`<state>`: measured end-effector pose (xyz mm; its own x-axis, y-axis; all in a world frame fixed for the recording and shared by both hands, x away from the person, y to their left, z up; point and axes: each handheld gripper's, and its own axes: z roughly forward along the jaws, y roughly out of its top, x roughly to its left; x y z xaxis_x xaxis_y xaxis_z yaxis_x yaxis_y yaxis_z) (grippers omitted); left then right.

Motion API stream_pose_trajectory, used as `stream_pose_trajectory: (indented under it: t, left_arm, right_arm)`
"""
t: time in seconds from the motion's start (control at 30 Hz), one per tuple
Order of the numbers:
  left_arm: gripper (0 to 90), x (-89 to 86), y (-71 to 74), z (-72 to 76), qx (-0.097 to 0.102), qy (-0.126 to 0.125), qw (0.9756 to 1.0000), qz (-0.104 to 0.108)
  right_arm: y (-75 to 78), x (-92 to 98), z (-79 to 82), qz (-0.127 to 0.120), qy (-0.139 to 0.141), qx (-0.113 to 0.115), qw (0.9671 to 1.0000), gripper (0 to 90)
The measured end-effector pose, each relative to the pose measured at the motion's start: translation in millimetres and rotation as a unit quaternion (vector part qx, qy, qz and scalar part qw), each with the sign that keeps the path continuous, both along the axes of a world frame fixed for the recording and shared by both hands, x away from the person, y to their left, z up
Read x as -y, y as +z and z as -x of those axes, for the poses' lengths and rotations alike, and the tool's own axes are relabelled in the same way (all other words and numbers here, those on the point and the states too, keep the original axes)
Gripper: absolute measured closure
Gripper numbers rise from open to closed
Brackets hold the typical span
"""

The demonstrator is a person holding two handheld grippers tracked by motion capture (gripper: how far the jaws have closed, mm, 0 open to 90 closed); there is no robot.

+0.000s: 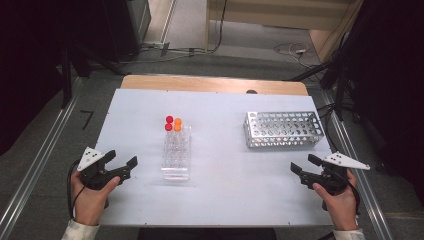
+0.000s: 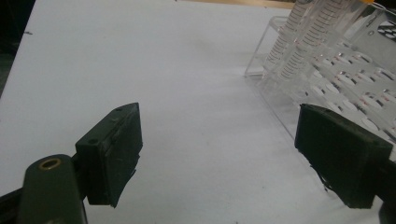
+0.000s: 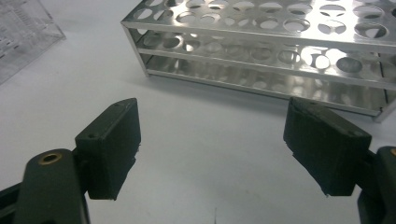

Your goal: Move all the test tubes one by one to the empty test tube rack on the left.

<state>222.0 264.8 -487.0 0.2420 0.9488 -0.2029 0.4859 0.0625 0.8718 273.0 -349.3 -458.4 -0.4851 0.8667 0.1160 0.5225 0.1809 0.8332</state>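
White tabletop carries two racks, well apart. Clear plastic rack stands left of centre, holding four capped tubes at its far end: two red-capped tubes and two orange-capped tubes. Perforated metal rack stands to the right with no tubes seen in its holes. Left gripper sits at the near left, just beside the clear rack, jaws spread wide, holding nothing. Right gripper sits at the near right, short of the metal rack, jaws likewise wide apart and holding nothing.
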Motion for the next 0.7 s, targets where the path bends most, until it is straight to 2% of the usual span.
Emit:
stream_pose_trajectory:
  t: [0.7]
  left_arm:
    - [15.5,-6.9,-5.6,3.1,-0.016,0.013,0.9998,-0.003]
  right_arm:
    - [-12.4,39.0,10.0,-0.014,-0.059,-0.014,0.9981,17.7]
